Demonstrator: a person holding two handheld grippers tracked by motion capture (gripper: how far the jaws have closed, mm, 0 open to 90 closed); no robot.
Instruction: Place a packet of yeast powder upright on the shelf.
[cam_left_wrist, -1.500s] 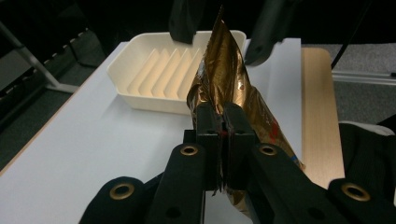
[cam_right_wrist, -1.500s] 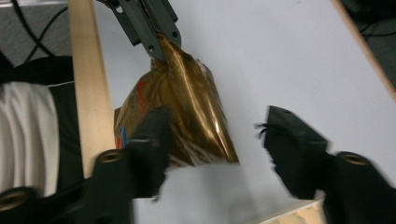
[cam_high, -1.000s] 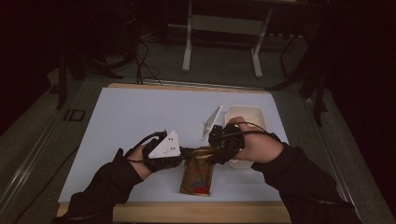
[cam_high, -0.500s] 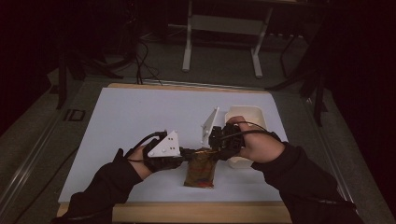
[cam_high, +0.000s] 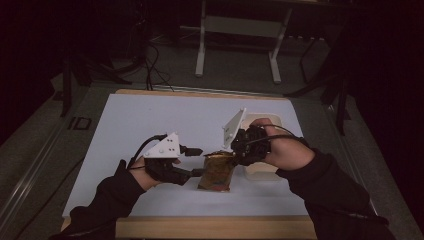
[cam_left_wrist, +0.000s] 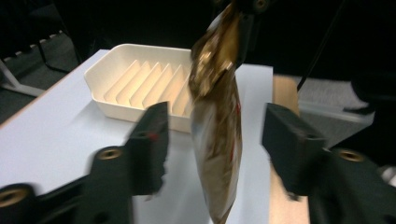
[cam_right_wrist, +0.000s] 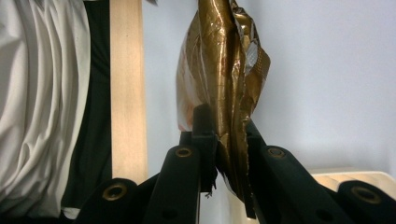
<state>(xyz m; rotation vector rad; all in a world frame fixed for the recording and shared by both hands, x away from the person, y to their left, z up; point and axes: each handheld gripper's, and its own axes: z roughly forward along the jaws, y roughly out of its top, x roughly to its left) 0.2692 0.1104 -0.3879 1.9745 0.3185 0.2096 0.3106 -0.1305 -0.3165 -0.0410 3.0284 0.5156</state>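
Near the front edge of the table (cam_high: 150, 125), right of the middle, a crinkled gold snack pouch (cam_high: 217, 171) hangs upright, pinched at its top by the right gripper (cam_high: 231, 156). And look at that right gripper view: both black jaws are clamped tight on the foil pouch (cam_right_wrist: 224, 84), crumpled edge squeezed between them, the pale surface behind it and the wooden front edge strip (cam_right_wrist: 125, 88) running alongside.

Over on the other side, the left gripper (cam_high: 197, 161) sits just beside the pouch with its jaws spread wide, one above the other in the high view, not touching the foil. From the left gripper view the pouch (cam_left_wrist: 217, 126) dangles right between the two open jaws, clear of both, its twisted top caught up in the other gripper above.

Behind it, toward the right edge of the surface, a cream ribbed tray (cam_left_wrist: 140, 86) rests flat, ridges showing inside; in the high view the tray (cam_high: 262, 171) is half hidden under the person's right hand (cam_high: 287, 152).
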